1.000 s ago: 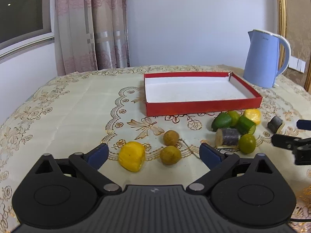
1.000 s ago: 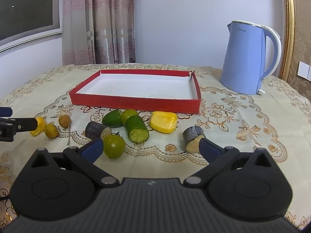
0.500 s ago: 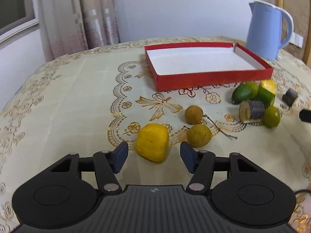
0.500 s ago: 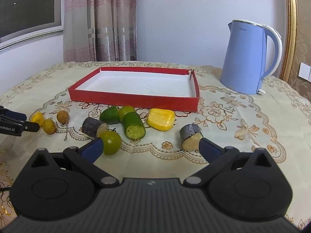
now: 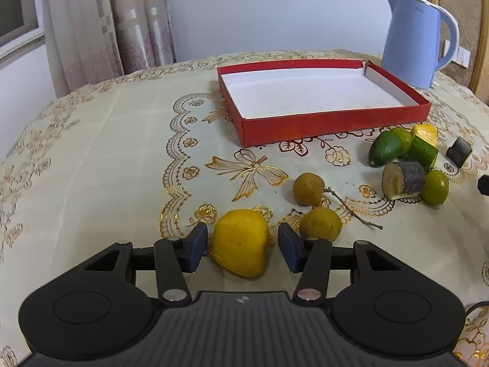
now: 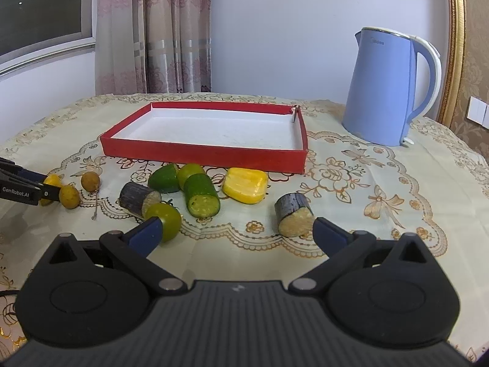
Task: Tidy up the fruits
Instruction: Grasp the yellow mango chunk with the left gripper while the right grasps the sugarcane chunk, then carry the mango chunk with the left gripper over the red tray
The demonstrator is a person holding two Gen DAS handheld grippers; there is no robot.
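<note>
My left gripper (image 5: 241,244) straddles a yellow fruit piece (image 5: 240,241) on the tablecloth, its blue pads close on either side with small gaps showing. Two brown longans (image 5: 308,189) lie just right of it. My right gripper (image 6: 233,232) is wide open and empty above the cloth, between a green round fruit (image 6: 163,220) and a dark cane piece (image 6: 294,218). The empty red tray (image 6: 214,153) sits behind. A cucumber piece (image 6: 201,195), a yellow piece (image 6: 246,185), green fruits (image 6: 165,177) and another cane piece (image 6: 139,197) lie before the tray.
A blue kettle (image 6: 389,88) stands at the back right. Curtains and a window are behind the round table. The left gripper shows at the left edge of the right wrist view (image 6: 45,188). A thin twig (image 5: 351,211) lies by the longans.
My left gripper has moved forward and down around the yellow fruit piece, and its jaws have narrowed toward it. My right gripper has barely moved.
</note>
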